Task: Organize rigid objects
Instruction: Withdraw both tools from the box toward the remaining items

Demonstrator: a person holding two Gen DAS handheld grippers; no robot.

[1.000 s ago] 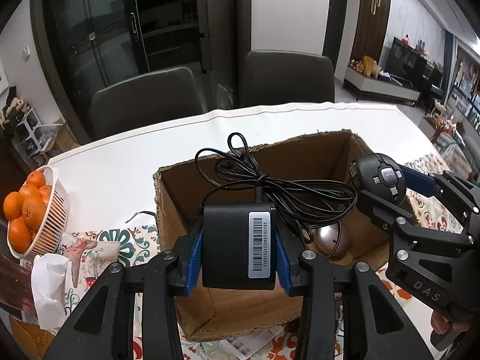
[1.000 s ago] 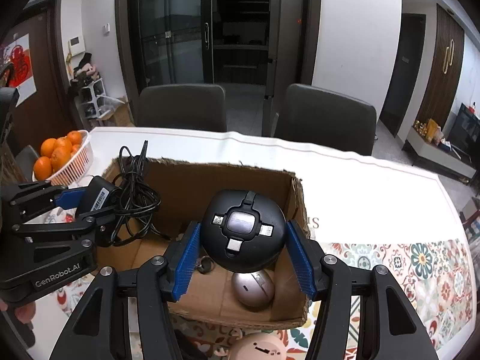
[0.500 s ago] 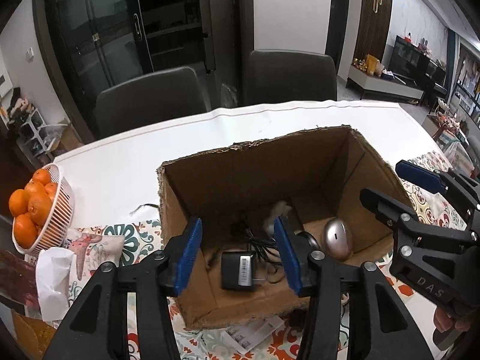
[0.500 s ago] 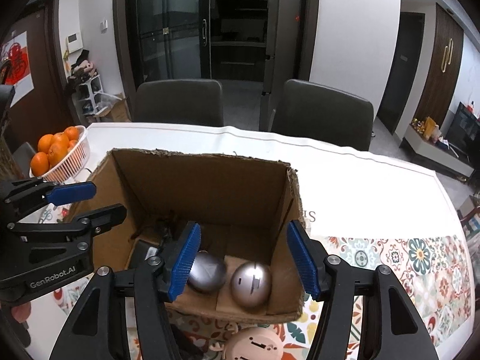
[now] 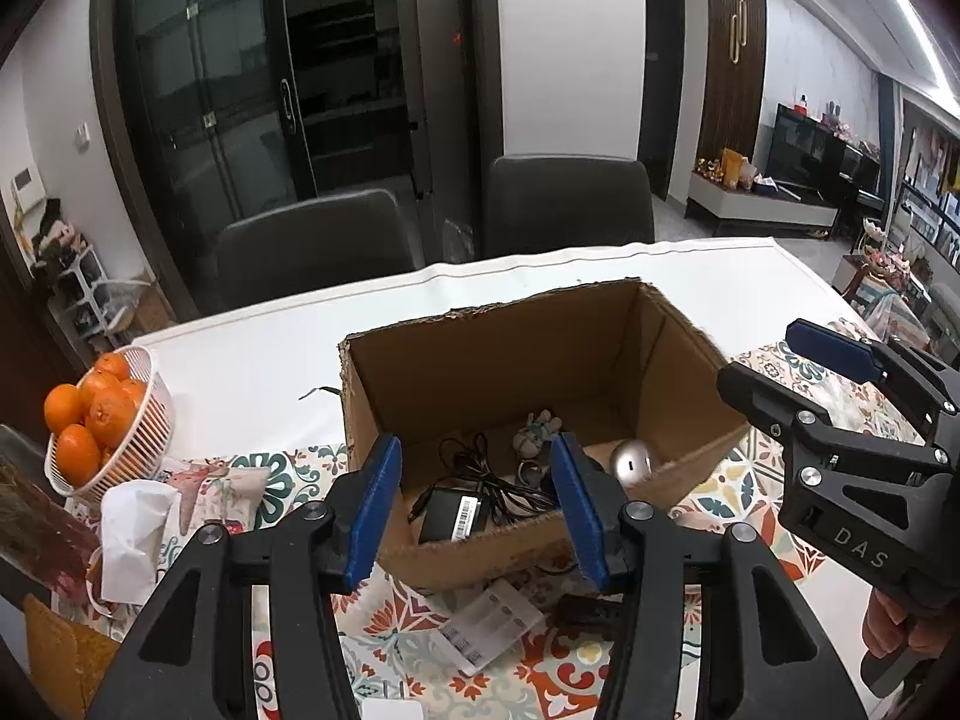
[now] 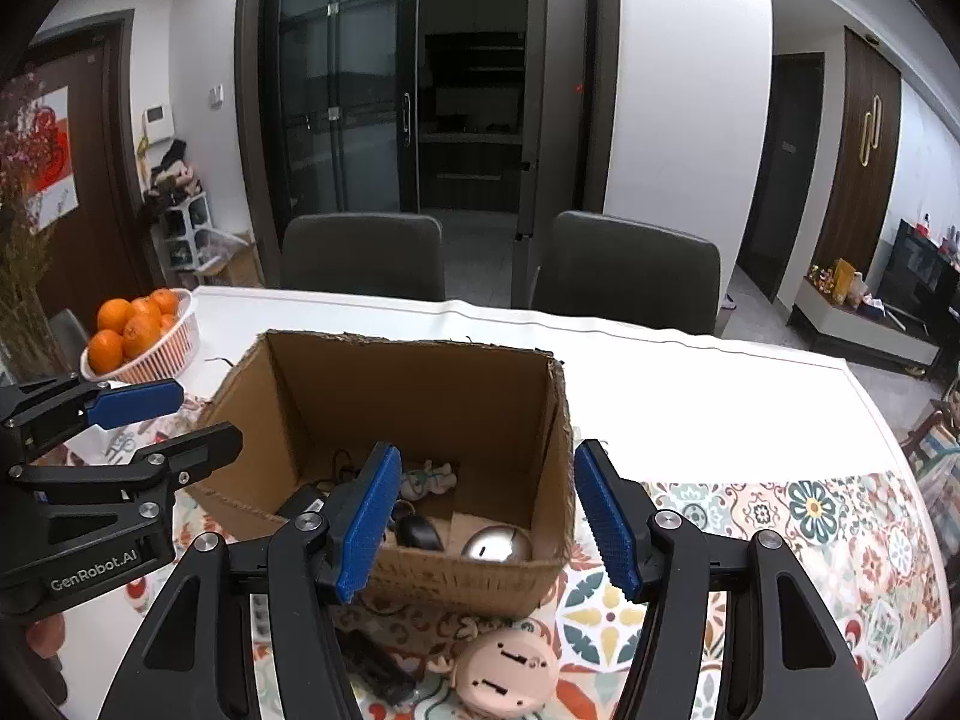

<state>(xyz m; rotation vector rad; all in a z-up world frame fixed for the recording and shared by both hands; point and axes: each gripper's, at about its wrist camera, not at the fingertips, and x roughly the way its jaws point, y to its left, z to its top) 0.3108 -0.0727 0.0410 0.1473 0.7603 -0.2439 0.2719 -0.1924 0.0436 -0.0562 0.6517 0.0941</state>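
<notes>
An open cardboard box (image 5: 480, 354) (image 6: 420, 378) stands on the table. In it lie a black power adapter (image 5: 449, 517) with its cable, a silver mouse (image 5: 631, 462) (image 6: 497, 545), a black round device (image 6: 419, 533) and a small plush keychain (image 5: 535, 431) (image 6: 429, 476). My left gripper (image 5: 474, 510) is open and empty, above the box's near wall. My right gripper (image 6: 486, 519) is open and empty, above the near right of the box. Each gripper shows in the other's view, the right one (image 5: 798, 372) and the left one (image 6: 168, 420).
A white basket of oranges (image 5: 102, 420) (image 6: 144, 330) stands at the left, by a crumpled tissue (image 5: 132, 534). In front of the box lie a blister pack (image 5: 492, 630), a black item (image 5: 588, 612) (image 6: 378, 666) and a pink round device (image 6: 504, 672). Two chairs stand behind the table.
My left gripper opened and dropped the adapter with cable into the box. My right gripper opened and dropped the black round device into it. Both pulled back and up.
</notes>
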